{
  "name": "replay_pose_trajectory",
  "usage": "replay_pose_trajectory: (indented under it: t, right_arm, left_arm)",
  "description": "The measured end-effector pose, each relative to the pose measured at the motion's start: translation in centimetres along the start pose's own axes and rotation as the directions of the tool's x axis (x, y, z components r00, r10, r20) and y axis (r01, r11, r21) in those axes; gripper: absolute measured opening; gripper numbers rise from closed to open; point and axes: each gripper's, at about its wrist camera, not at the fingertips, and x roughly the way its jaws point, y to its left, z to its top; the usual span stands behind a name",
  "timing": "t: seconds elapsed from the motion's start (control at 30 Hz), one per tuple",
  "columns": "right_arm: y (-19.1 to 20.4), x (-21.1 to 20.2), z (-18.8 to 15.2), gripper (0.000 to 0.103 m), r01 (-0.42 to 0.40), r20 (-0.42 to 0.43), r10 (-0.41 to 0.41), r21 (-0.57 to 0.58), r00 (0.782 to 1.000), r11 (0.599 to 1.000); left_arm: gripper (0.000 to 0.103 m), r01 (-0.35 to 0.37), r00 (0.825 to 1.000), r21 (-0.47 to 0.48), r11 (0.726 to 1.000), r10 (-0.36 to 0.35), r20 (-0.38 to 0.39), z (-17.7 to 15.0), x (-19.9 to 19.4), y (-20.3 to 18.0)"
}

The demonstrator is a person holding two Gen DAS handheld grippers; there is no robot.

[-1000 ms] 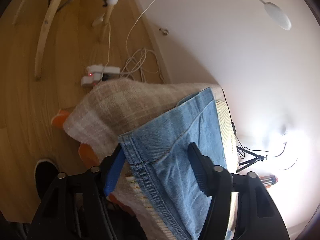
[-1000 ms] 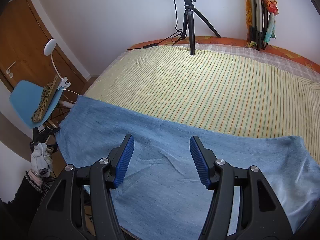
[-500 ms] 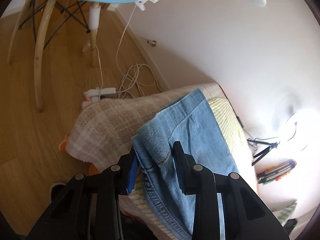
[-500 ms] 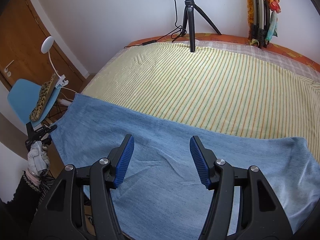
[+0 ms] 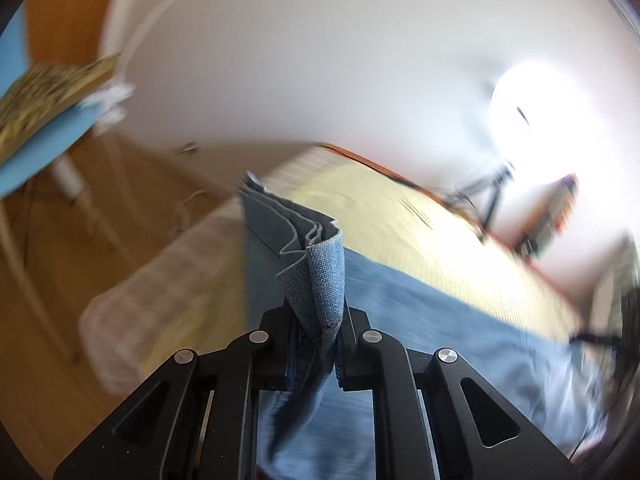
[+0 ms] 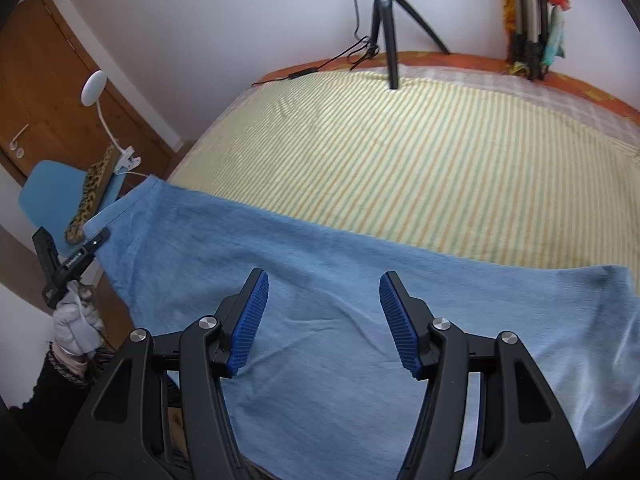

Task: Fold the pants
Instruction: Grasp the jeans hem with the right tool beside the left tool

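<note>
With the left gripper (image 5: 318,344) clamped on the blue denim pants' (image 6: 360,280) hem and the right gripper (image 6: 322,320) spread empty above them, carry that hem across evenly.

Pants (image 6: 360,320) are lying across the bed's (image 6: 400,160) near edge; tripod (image 6: 384,20) is standing behind, chair (image 6: 48,184) left of the bed
</note>
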Motion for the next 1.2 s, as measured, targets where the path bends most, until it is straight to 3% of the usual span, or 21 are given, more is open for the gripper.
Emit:
replay_pose_trajectory:
  t: [0.17,0.3,0.53,0.83,0.9,0.97,1.03,1.2]
  right_arm:
    - [3.2,3.8,2.0,0.068,-0.148,-0.069,0.149,0.018,0.986,0.989]
    - [6.9,7.7,3.9,0.068,-0.234,-0.121,0.232,-0.003,0.965,0.972]
    - [11.7,15.8,5.6,0.068,-0.346,-0.250,0.354,0.075,0.901,0.935]
    - [13.5,23.3,7.0,0.068,-0.413,-0.265,0.477,0.263,0.838,0.872]
    - [14.1,23.8,7.3,0.064,-0.408,-0.257,0.467,0.252,0.846,0.877]
    - [14.6,23.6,7.6,0.034,-0.374,-0.256,0.419,0.206,0.871,0.904]
    - [14.7,23.0,7.7,0.017,-0.346,-0.250,0.379,0.164,0.891,0.924]
    - [14.1,19.2,7.9,0.011,-0.274,-0.187,0.280,0.053,0.942,0.960]
  left_arm:
    - [0.012,0.091,0.994,0.197,0.976,-0.078,-0.072,-2.1,1.7,-5.4]
    - [0.012,0.140,0.986,0.265,0.954,-0.109,-0.128,-3.9,2.9,-7.7]
    - [0.012,0.186,0.977,0.224,0.957,-0.155,-0.148,-4.6,2.7,-7.9]
    - [0.012,0.275,0.958,0.202,0.940,-0.250,-0.142,-4.7,0.6,-8.9]
    - [0.012,0.291,0.953,0.214,0.933,-0.263,-0.148,-4.8,0.4,-9.5]
    - [0.012,0.308,0.948,0.218,0.926,-0.277,-0.159,-5.0,0.2,-10.1]
    - [0.012,0.324,0.941,0.211,0.922,-0.291,-0.170,-5.0,0.4,-10.3]
    - [0.012,0.360,0.927,0.227,0.905,-0.320,-0.195,-5.5,0.3,-12.0]
